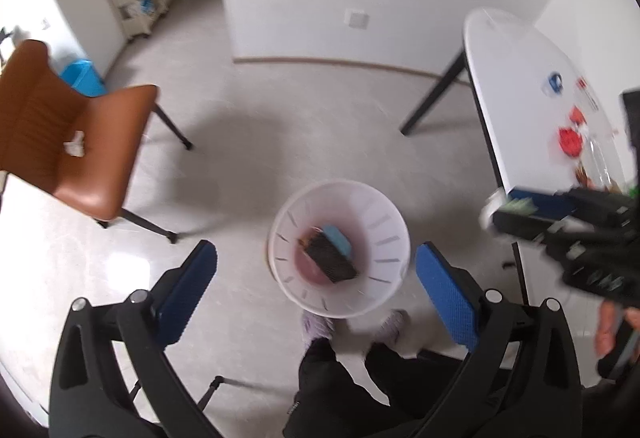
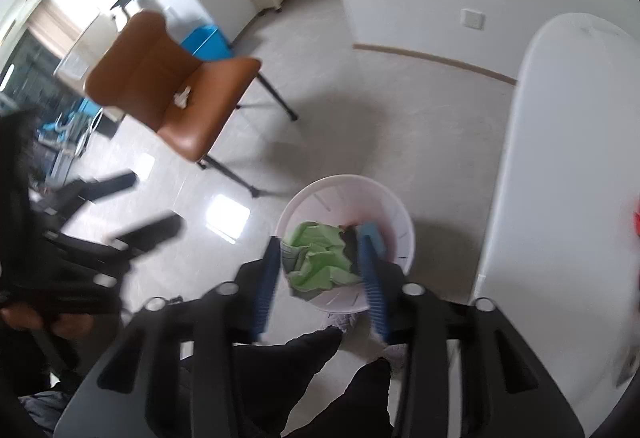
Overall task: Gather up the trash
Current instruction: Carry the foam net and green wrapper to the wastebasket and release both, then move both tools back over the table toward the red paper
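The worktop (image 1: 516,86), white, stands to the right of both claws, with red scraps (image 1: 570,142) and a blue roll (image 1: 555,82) on it. A brown chair (image 1: 72,142) sits off to the left of the claws, with a white crumpled tissue (image 1: 75,147) lying on its seat.

On the floor, straight below and ahead of the claws, stands the white bin (image 1: 340,194). From the left claw's camera, a black box (image 1: 330,260) and a blue pack (image 1: 338,240) lie inside the bin, at the bottom, touching each other.

The left claw (image 1: 316,282) is spread wide above the bin, nothing between its blue pads. The right claw (image 2: 320,266) is partly open over the bin's near rim; a green wrapper (image 2: 316,258) shows between its pads, and whether the pads press on it I cannot tell. The blue pack shows just by the right pad.

The person's shoes (image 1: 318,326) stand against the bin, on the near side of it.
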Demonstrator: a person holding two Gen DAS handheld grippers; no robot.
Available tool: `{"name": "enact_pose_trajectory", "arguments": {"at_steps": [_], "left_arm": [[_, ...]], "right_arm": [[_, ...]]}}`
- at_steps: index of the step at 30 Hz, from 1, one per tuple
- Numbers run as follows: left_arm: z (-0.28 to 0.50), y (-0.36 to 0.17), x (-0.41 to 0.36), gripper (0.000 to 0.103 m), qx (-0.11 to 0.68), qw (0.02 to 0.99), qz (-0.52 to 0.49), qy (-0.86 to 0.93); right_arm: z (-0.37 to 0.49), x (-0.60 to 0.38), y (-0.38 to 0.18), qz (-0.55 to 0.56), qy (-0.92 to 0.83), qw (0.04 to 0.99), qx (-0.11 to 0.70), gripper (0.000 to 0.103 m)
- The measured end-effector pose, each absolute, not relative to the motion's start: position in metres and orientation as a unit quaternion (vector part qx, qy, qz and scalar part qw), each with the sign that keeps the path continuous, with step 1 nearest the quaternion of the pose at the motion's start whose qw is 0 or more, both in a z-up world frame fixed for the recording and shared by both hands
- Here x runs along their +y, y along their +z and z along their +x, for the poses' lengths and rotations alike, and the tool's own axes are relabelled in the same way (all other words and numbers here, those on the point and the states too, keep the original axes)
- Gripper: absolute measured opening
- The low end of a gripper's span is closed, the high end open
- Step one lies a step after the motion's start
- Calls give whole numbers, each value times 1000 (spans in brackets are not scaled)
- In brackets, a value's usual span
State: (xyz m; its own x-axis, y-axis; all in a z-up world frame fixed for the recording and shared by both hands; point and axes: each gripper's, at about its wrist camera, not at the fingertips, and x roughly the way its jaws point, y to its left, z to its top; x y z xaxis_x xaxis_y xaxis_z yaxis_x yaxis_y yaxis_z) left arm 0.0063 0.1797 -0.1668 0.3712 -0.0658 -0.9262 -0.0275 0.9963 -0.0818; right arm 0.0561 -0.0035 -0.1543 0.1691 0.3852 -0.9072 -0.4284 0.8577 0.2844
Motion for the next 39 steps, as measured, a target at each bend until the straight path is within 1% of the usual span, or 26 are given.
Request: {"name": "enact_pose_trajectory", "arguments": {"at_steps": [2, 3, 4, 5, 9, 10, 11, 18, 22, 39], "left_arm": [[2, -156, 186, 95, 551, 833, -42, 6], [1, -153, 189, 95, 548, 835, -42, 13], [-1, -148, 191, 95, 543, 838, -41, 21], [-2, -144, 192, 95, 540, 840, -40, 27], [-7, -134, 190, 95, 532, 845, -33, 40], [-8, -129, 188, 95, 528, 847, -34, 40], [-9, -126, 185, 95, 526, 849, -35, 39], [-4, -102, 164, 95, 501, 863, -55, 26], [1, -92, 143, 95, 488, 872, -45, 15], [13, -87, 71, 95, 487, 872, 7, -52]], "right_arm": [[55, 9, -161, -39, 270, 761, 588, 80], [54, 13, -163, -49, 270, 761, 587, 83], [52, 16, -164, -61, 269, 762, 586, 90], [50, 18, -164, -68, 267, 763, 584, 94], [44, 11, -147, -75, 261, 781, 563, 97], [43, 6, -141, -74, 255, 788, 556, 100], [42, 0, -134, -72, 246, 796, 549, 100], [32, -59, -84, -19, 191, 840, 507, 100], [22, -93, -63, 5, 164, 860, 484, 100], [-1, -160, -60, 59, 96, 875, 472, 100]]}}
